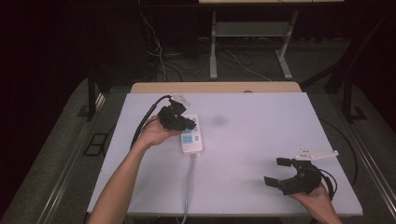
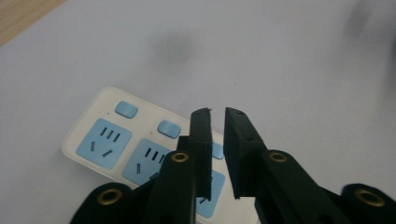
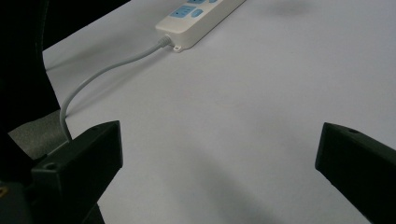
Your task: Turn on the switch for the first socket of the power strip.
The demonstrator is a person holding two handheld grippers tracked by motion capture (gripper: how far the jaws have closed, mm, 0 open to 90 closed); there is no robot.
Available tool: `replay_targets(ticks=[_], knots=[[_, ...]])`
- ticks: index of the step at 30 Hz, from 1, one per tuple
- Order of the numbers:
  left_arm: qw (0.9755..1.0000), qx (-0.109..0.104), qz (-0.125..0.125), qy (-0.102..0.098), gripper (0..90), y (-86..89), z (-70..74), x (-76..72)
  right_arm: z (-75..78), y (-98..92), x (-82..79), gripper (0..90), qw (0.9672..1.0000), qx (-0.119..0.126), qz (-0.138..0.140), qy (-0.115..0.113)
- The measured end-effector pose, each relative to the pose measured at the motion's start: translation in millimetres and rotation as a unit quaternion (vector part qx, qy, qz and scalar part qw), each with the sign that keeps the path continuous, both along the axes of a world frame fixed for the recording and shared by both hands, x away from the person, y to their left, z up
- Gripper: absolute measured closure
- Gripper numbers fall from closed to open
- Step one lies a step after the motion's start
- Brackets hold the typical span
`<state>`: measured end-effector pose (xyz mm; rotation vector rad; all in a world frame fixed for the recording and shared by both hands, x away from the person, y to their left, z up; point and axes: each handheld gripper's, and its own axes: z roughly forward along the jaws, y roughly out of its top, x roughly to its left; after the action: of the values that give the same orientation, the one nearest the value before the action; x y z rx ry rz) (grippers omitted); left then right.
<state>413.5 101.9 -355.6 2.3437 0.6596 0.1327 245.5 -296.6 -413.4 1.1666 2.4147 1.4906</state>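
Observation:
A white power strip with blue sockets and blue switches lies on the white table, left of centre. Its grey cable runs toward the near edge. My left gripper hovers over the strip's far end. In the left gripper view the jaws stand almost together with a thin gap and nothing between them, and the strip lies just beneath. My right gripper rests at the near right of the table, open and empty. In the right gripper view the strip lies far ahead.
The strip's cable curves off the table's near edge. A wooden strip borders the far side of the table. Behind it stand desk legs and loose cables on the dark floor.

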Motion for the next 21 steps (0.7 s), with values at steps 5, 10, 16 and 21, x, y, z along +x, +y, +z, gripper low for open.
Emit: replay_targets(ticks=[5,10,16,21], knots=[[1.0000,0.004,-0.003,-0.001,88.7,-5.8,-5.8,1.2,0.1,0.0,-0.4,0.3,1.0000,0.000,0.000,0.000],[0.9998,0.018,-0.011,0.001,89.1,-13.6,-13.6,2.1,0.2,-1.5,-0.6,0.3,1.0000,0.001,0.000,-0.002],[0.9994,0.030,-0.016,0.006,89.1,-18.8,-20.3,3.9,0.3,-1.5,-0.6,0.3,1.0000,0.001,0.001,-0.004],[0.9991,0.036,-0.019,0.010,89.0,-20.2,-24.2,5.2,0.2,-1.3,-0.7,0.3,1.0000,0.000,0.001,-0.003]])
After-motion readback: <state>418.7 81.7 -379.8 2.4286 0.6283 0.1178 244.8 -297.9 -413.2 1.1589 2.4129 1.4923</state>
